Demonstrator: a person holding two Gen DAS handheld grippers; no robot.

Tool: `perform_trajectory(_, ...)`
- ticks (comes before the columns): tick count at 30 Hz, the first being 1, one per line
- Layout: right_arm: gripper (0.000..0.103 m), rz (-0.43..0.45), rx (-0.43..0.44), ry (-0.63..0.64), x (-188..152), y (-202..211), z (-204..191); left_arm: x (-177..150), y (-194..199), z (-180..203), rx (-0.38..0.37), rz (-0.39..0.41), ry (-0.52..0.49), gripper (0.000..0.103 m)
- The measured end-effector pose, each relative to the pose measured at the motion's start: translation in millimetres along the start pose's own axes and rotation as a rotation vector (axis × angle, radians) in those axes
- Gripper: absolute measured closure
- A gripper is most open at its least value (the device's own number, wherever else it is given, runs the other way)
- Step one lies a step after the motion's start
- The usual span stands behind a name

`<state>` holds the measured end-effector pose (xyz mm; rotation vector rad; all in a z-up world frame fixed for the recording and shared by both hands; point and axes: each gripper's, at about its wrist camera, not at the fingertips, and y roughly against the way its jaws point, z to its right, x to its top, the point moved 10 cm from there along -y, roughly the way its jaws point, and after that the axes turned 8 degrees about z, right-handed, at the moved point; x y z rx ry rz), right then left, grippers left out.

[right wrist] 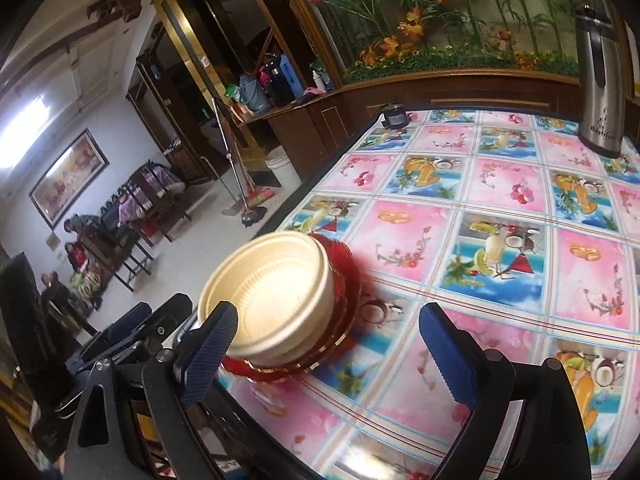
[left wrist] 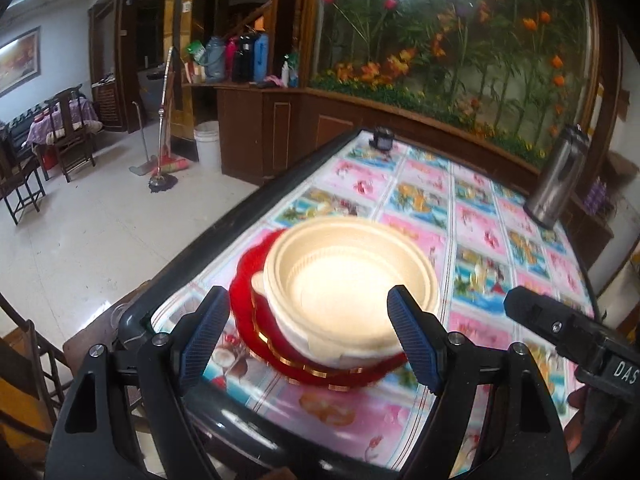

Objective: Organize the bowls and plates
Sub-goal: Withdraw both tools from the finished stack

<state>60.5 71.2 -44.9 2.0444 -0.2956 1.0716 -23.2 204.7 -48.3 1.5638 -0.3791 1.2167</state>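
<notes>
A stack of cream bowls (left wrist: 344, 284) sits on a stack of red plates with gold rims (left wrist: 256, 320) near the table's front left corner. My left gripper (left wrist: 310, 336) is open, its blue fingers standing on either side of the bowls' near edge, holding nothing. My right gripper (right wrist: 330, 354) is open and empty just right of the same stack, with the bowls (right wrist: 268, 300) and red plates (right wrist: 344, 280) by its left finger. The right gripper's body shows at the right edge of the left wrist view (left wrist: 568, 332).
The table (right wrist: 500, 208) has a glossy fruit-print cloth and a dark rim. A steel thermos (right wrist: 600, 88) stands at the far right, and a small dark object (right wrist: 394, 117) sits at the far edge. Floor, mops, bucket and chairs lie left of the table.
</notes>
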Motion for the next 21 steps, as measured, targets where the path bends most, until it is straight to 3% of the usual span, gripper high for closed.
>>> perform_trajectory(8, 0.009, -0.028, -0.033, 0.150, -26, 13, -7, -21, 9, 11, -0.013, -0.046, -0.081, 0.017)
perform_trajectory(14, 0.009, -0.038, -0.036, 0.179, -33, 14, -9, -31, 9, 9, -0.024, -0.072, -0.067, 0.000)
perform_trajectory(21, 0.009, -0.043, -0.025, 0.193, -34, 13, -15, -31, 7, 0, -0.031, -0.080, -0.050, 0.000)
